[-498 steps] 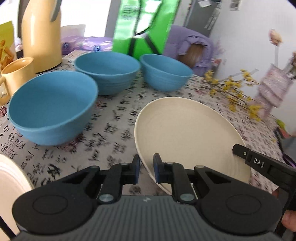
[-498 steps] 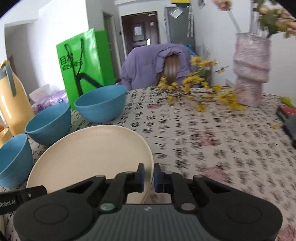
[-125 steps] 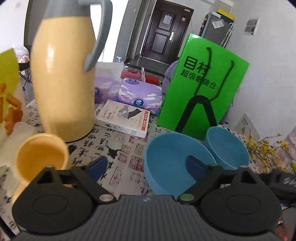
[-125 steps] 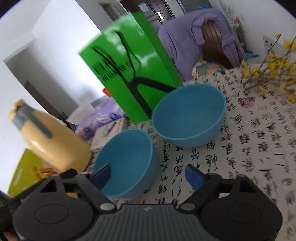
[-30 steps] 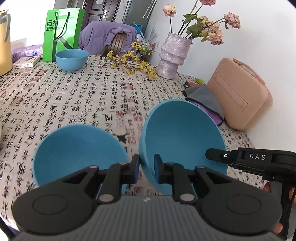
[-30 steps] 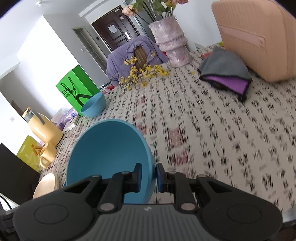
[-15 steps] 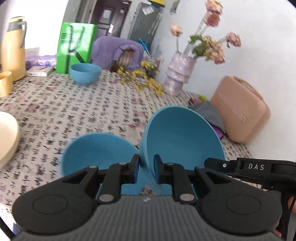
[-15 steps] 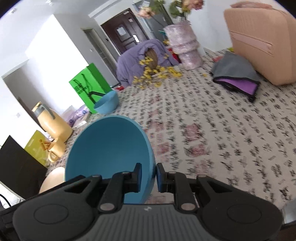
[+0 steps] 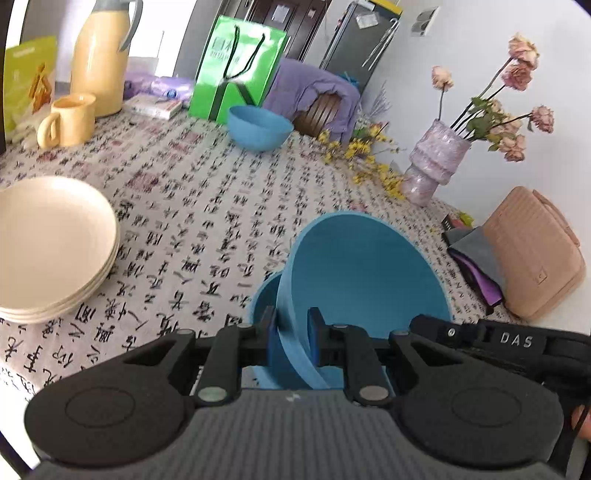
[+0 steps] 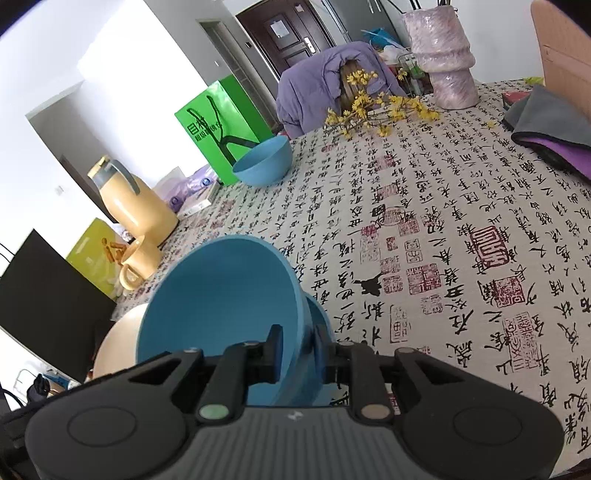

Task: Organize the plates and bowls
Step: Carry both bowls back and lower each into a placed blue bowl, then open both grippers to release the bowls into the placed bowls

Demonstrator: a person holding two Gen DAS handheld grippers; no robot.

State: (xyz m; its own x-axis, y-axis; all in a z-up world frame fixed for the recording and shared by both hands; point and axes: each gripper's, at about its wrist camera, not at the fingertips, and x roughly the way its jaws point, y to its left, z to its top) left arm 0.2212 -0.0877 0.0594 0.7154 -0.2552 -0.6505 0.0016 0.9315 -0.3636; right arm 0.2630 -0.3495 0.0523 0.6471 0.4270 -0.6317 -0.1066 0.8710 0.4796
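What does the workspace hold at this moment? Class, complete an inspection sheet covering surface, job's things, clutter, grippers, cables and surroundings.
Surface: tablecloth printed with calligraphy.
Job's things: held blue bowl tilted over a second bowl; far bowl apart; stacked cream plates.
Clutter: thermos, mug, green bag, vase, yellow flower sprigs, folded cloths, tan case.
Grippers: left gripper and right gripper each clamp the held bowl's rim.
Cables: nothing seen.
Surroundings: draped chair, dark door.

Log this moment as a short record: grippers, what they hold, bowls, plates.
left gripper: shut on held bowl's rim
right gripper: shut on the same bowl's opposite rim
held bowl: blue, tilted, over lower bowl
lower bowl: blue, directly beneath
far bowl: blue, by green bag
plates: cream stack, on the table
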